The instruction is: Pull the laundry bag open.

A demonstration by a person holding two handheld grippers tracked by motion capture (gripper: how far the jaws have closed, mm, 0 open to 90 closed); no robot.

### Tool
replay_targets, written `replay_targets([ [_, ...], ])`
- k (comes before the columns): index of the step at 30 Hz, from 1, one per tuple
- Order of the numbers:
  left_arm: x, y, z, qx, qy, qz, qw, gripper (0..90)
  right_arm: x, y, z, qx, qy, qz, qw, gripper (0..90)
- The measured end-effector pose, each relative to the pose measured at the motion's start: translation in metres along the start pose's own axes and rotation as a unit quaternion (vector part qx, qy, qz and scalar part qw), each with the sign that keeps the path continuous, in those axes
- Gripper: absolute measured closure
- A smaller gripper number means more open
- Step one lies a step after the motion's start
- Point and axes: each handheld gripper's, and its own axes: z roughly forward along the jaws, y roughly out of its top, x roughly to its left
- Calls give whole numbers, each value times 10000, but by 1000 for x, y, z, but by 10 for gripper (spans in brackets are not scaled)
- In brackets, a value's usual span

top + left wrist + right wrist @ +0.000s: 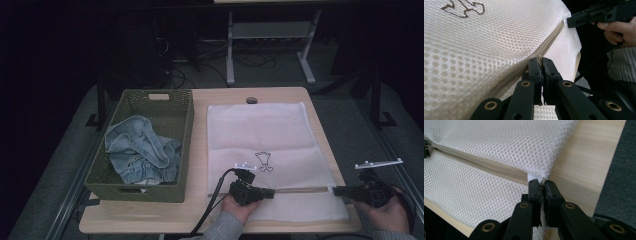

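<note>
Green woven basket [150,107] sits at left of the high view; inside I see a crumpled pile of denim [141,150] filling its near half, far half bare. White mesh laundry bag [265,135] lies flat at centre-right of the wooden table [200,210], a small dark printed figure [264,161] on it, and its beige zipper [300,189] runs across the near end. I cannot tell whether anything is in the bag.

My left gripper [272,193] is at lower centre of the high view, jaws pressed together on the zipper; in the left gripper view [541,65] the tips meet right on the zipper line, and the pull itself is hidden between them. My right gripper [336,190] at lower right is clamped narrow on the bag's corner where the zipper ends [542,184], a bit of mesh pinched between the pads.

Both forearms are cut off by the bottom edge. The bag's right corner lies near the table's right edge; bare wood shows between bag and basket. Background beyond the table is dark, hard to read.
</note>
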Motion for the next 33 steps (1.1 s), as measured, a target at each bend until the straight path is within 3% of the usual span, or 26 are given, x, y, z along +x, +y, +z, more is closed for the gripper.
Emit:
replay_targets([
  [19,15,-13,-29,-69,86,-137,9998,872,1,-1,2,72,-73,-32,9999,845],
  [28,16,-13,-33,-18,-3,-142,9999,872,-2,-3,1,3,-2,37,10000,845],
  [31,18,-14,-36,19,-59,-139,9999,872,-3,-4,0,-38,-113,53,9999,845],
  [33,18,-14,-39,13,-55,-130,9999,872,-4,-4,-1,-77,-4,84,9999,845],
])
